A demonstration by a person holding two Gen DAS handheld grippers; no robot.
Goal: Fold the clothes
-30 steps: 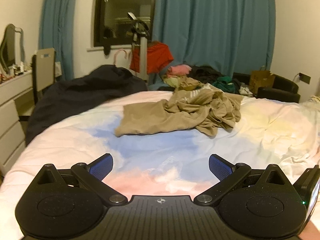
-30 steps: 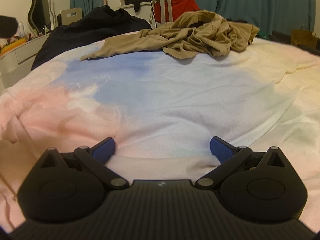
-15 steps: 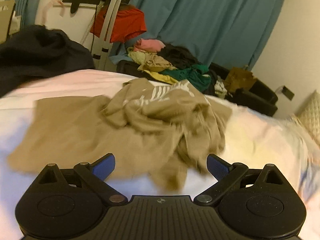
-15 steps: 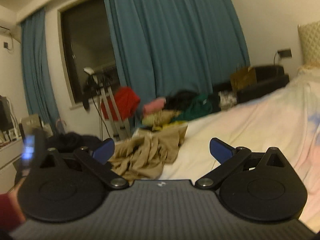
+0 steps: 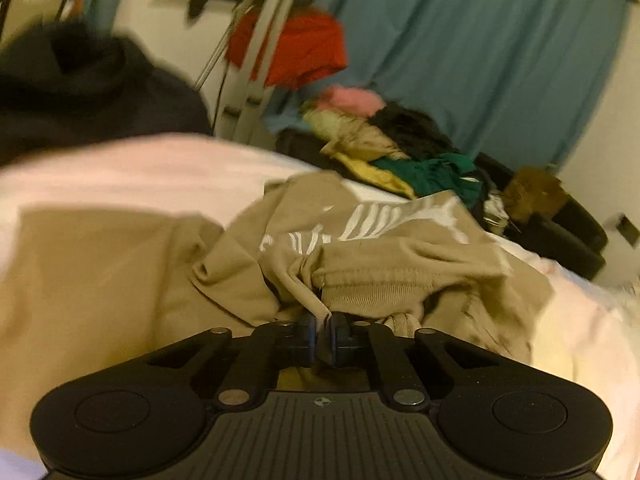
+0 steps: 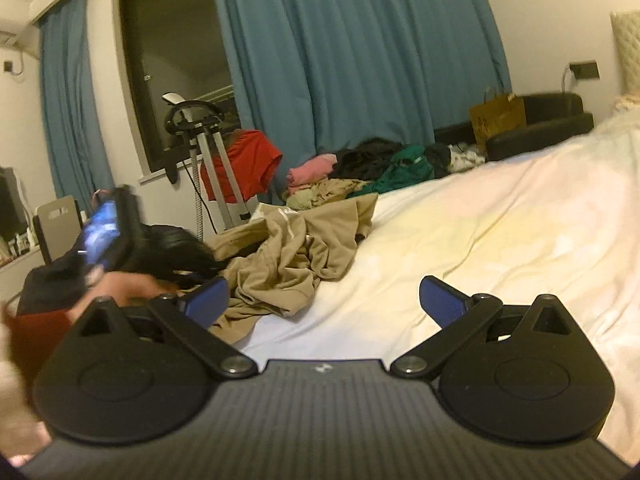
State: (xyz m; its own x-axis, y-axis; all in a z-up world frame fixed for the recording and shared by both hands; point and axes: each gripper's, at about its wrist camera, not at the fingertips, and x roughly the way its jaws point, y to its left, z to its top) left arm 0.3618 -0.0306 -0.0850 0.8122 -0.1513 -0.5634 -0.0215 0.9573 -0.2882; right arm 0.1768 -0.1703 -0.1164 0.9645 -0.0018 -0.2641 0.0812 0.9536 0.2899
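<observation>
A crumpled tan garment (image 5: 360,264) with white print lies on the pastel bedspread (image 5: 120,168). My left gripper (image 5: 322,334) is shut on a fold of the tan garment near its ribbed edge. In the right wrist view the same garment (image 6: 288,256) lies ahead and to the left on the bed (image 6: 500,220). My right gripper (image 6: 324,300) is open and empty, above the bed, to the right of the garment. The left gripper body (image 6: 116,232) and the hand holding it show at the left.
A dark garment (image 5: 80,92) lies at the bed's far left. A pile of clothes (image 6: 360,172) sits beyond the bed by the teal curtain (image 6: 360,60). A stand with a red cloth (image 6: 236,164) and a black chair (image 6: 536,120) with a brown bag stand behind.
My left gripper has moved forward onto the tan garment and shut on a fold of it. My right gripper has risen from the bedspread and stays open.
</observation>
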